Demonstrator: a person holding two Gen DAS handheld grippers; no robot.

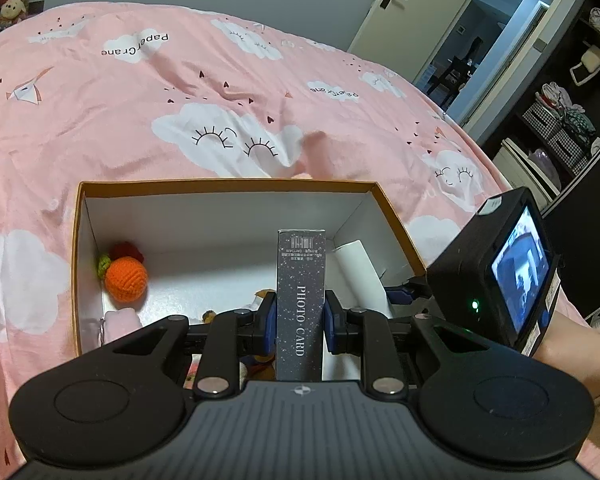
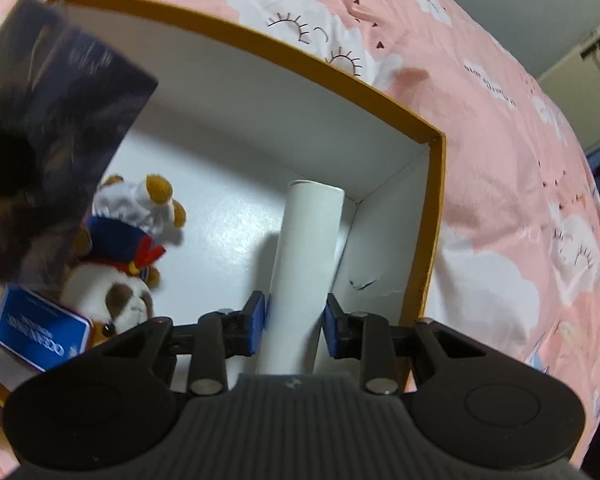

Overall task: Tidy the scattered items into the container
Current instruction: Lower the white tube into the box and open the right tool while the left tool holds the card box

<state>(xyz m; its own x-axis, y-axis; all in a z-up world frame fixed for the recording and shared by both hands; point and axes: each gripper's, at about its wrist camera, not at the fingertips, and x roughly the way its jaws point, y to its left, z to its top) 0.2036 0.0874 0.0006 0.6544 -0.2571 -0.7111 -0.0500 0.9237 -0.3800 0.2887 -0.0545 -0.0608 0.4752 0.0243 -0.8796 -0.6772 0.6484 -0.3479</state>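
An orange-rimmed cardboard box (image 1: 228,185) (image 2: 428,216) lies open on the pink bed. My left gripper (image 1: 300,320) is shut on a dark "PHOTO CARD" box (image 1: 300,304), held upright over the container; it shows blurred in the right wrist view (image 2: 52,140). My right gripper (image 2: 296,316) is inside the container's right corner with a white tube (image 2: 304,264) (image 1: 354,264) between its jaws. The left pad touches the tube and a small gap shows at the right pad. The tube's far end rests against the corner.
Inside the container are an orange crocheted fruit (image 1: 125,276), a pink item (image 1: 120,320), two plush toys (image 2: 116,292) (image 2: 148,200) and a blue tin (image 2: 40,328). The pink quilt (image 1: 180,100) surrounds it. A door and dark shelves (image 1: 560,120) stand to the right.
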